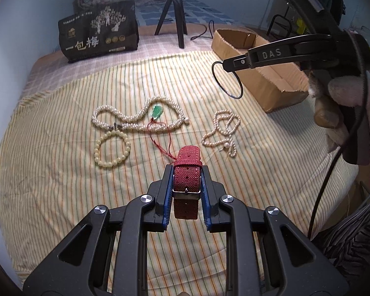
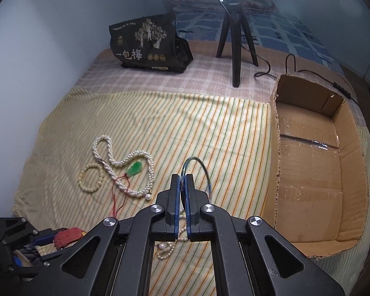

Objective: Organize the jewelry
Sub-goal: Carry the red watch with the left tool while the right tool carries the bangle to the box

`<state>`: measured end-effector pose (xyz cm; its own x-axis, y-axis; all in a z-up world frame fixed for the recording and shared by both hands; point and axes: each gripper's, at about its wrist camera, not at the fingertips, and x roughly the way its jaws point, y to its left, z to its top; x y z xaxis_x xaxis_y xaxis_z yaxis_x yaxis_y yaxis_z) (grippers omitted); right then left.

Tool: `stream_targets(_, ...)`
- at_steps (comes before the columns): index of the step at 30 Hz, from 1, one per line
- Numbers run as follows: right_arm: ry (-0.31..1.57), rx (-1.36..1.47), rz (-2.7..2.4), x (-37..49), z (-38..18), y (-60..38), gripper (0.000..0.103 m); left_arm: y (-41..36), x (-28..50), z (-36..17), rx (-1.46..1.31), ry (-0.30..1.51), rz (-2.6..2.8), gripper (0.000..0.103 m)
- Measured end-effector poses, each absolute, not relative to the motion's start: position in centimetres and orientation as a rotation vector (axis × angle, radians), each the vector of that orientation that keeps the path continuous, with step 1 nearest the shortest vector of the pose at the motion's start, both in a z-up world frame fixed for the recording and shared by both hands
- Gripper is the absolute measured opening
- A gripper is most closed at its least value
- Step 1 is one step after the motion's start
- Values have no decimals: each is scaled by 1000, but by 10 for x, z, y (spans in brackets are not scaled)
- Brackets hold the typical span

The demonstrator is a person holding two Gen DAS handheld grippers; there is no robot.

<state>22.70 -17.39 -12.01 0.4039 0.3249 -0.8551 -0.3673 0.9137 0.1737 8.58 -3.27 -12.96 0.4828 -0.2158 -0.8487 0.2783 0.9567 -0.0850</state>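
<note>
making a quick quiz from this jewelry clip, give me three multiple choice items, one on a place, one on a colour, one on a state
1. Where is the cardboard box?
A. right of the striped cloth
B. on the black bag
C. under the tripod

2. What colour is the strap in the left gripper?
A. blue
B. red
C. white

3. How is the right gripper?
A. wide open
B. shut on a pearl necklace
C. shut on the dark bangle

Answers: 1 A, the box lies along the cloth's right edge. 2 B, red woven fabric shows. 3 C, the ring rises from the closed jaws.
</note>
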Motion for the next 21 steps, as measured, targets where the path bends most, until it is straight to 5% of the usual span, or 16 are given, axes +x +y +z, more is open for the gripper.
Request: stream_targets(21, 912, -3, 423, 199, -54, -215, 2, -72, 82, -105, 121, 913, -348, 19)
